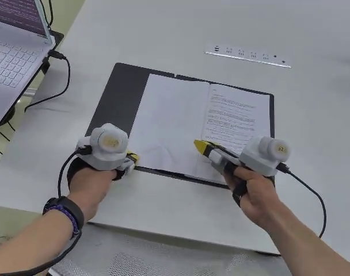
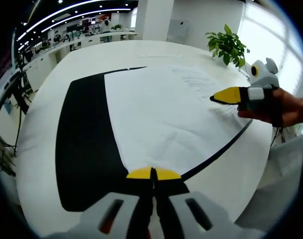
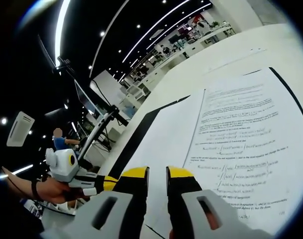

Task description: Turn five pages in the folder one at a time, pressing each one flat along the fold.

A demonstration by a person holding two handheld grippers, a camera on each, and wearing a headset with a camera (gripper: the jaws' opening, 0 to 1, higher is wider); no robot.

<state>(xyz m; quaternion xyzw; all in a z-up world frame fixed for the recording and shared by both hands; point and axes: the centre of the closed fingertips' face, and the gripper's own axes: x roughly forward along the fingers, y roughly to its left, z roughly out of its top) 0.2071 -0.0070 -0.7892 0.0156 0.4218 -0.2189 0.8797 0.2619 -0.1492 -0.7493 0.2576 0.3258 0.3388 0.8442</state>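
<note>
Black folder point(image 1: 114, 98) lies open on white counter point(image 1: 163, 34), centre, near front edge. Blank white sheet point(image 1: 169, 121) on left side, printed sheet point(image 1: 238, 115) on right. Left tongs point(image 1: 130, 158) w/ yellow tips pressed together, nothing between, at blank sheet's near-left corner by folder edge; same in left gripper view point(image 2: 153, 173). Right tongs point(image 1: 199, 145) low over the sheets' near edge by the fold, tips a narrow gap apart, gripping nothing point(image 3: 157, 174). Silver laptop point(image 1: 14, 52) far left; power strip point(image 1: 248, 56) beyond folder.
</note>
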